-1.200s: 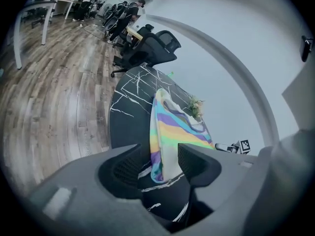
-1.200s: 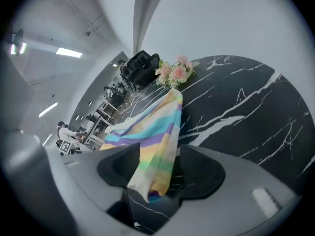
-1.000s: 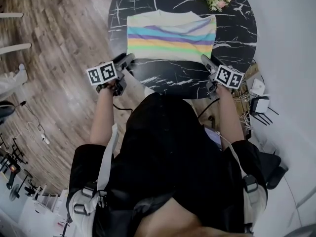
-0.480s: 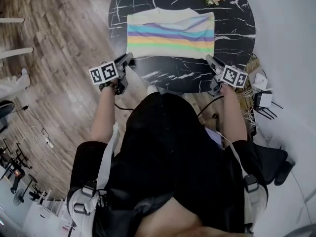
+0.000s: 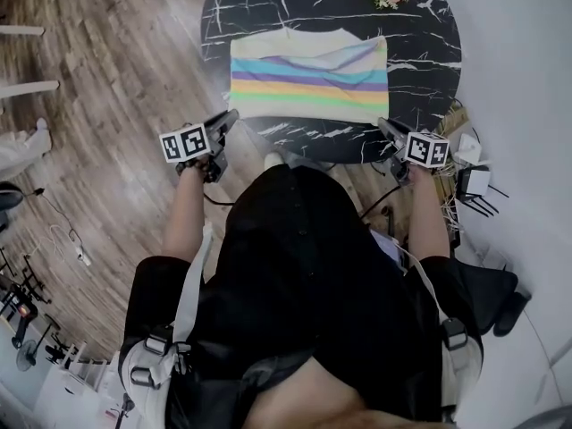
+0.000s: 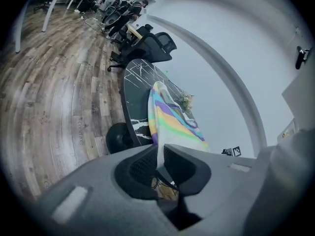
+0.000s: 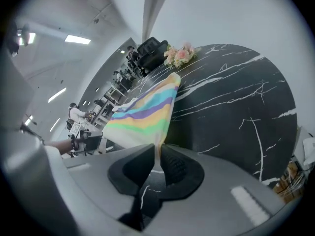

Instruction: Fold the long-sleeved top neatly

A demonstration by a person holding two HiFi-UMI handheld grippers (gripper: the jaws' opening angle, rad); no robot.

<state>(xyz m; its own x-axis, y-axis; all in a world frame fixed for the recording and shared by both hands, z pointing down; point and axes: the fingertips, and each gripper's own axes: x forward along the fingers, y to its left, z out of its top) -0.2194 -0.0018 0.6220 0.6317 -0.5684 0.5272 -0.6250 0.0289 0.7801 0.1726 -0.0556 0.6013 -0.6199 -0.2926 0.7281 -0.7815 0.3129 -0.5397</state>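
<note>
The top [image 5: 308, 77] lies flat near the table's [image 5: 429, 25] near edge. The left gripper [image 6: 160, 151] and right gripper [image 7: 158, 149], jaws just closed, pinch what look like its near corners. Hem gripped; next, carry both corners evenly to the far edge.

Jaws have just been closing: left gripper [image 5: 229, 116] and right gripper [image 5: 384, 125] now pinch the near hem of the long-sleeved top [image 5: 308, 74] (a corner each), dragging it toward the person [image 5: 304, 266].

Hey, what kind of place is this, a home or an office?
Probably an open-plan office or lab: black office chairs stand behind the round marble table, with a wood-look floor and ceiling strip lights.
</note>
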